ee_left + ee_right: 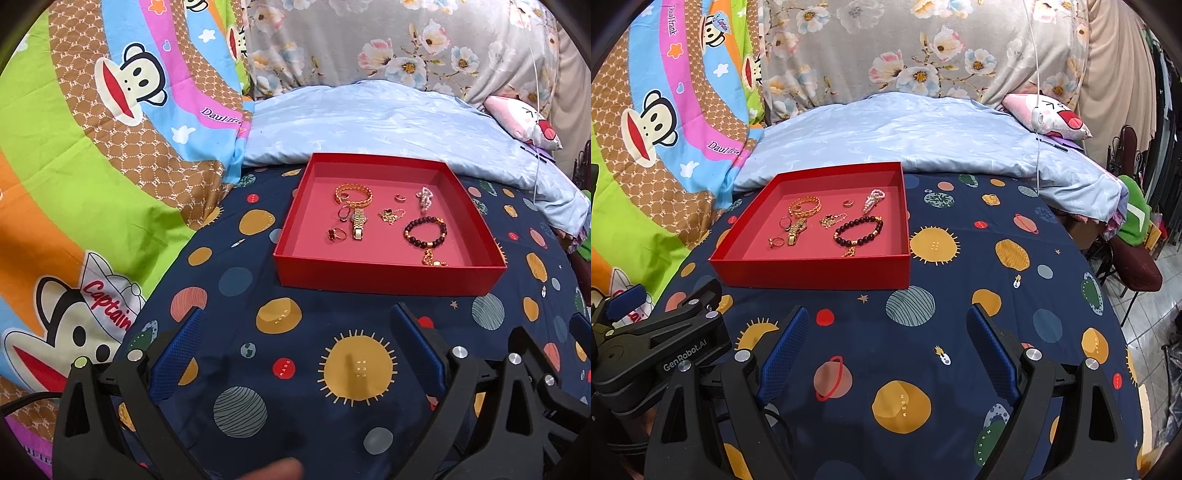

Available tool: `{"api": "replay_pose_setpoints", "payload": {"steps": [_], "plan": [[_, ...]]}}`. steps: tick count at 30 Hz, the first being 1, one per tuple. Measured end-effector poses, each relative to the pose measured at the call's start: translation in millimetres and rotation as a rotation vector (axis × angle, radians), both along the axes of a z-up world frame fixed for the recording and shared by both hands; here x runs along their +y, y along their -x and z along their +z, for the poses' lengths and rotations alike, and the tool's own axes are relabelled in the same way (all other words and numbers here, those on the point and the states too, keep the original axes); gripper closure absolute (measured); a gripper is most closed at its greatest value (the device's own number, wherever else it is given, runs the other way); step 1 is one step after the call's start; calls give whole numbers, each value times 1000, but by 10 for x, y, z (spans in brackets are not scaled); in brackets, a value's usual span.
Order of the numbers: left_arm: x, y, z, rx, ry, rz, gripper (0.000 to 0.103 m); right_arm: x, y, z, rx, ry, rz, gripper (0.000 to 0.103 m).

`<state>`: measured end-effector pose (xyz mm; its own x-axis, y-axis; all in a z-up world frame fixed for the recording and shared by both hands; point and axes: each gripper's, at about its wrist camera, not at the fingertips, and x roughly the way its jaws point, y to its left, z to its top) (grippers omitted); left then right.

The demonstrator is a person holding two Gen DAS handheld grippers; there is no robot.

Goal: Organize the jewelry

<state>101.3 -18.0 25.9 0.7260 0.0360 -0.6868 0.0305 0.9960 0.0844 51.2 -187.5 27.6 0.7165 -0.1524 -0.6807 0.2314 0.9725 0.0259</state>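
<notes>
We found all visible jewelry (388,218) already in the red box (388,282) on the bed, both tools, left (295,354) and right (888,354), spread apart and empty, so little remained.

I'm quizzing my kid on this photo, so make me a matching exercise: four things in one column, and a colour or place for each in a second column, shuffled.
Column one:
1. beaded bracelet
2. chain bangle
3. pearl piece
4. tray

Column two:
A. red, on the planet-print cloth
B. white, far right corner of the tray
C. dark beads with gold accents
D. gold, far left part of the tray

Pairs: 1-C, 2-D, 3-B, 4-A
</notes>
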Motion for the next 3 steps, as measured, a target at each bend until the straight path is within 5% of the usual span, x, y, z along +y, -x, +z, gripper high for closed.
{"api": "replay_pose_setpoints", "payload": {"steps": [3], "plan": [[1, -1, 1, 3, 0, 0, 6, -3, -1, -3, -3, -2, -2, 17]]}}
